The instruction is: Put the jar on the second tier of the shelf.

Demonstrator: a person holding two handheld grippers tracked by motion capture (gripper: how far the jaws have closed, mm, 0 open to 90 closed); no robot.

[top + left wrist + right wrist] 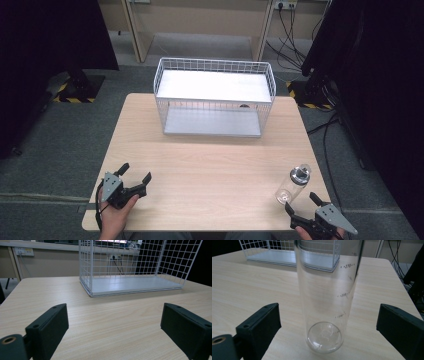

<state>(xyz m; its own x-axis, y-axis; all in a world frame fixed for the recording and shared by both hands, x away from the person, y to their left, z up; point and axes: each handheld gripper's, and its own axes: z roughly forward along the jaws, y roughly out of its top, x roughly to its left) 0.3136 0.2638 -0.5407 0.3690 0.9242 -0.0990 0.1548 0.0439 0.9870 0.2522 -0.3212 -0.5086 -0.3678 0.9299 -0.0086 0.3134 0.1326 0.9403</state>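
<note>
A clear plastic bottle with a grey cap stands upright near the table's front right corner. In the right gripper view the clear bottle shows volume marks and rises between the two black jaws without touching them. My right gripper is open just in front of the bottle, held by a hand at the table's front edge. My left gripper rests open at the front left with nothing between its jaws. A white wire basket with a flat white floor stands at the table's far middle.
The wooden table has bare surface between the grippers and the wire basket. Dark stands and cables sit on the grey floor beyond the table's far corners. The bottle is close to the right edge.
</note>
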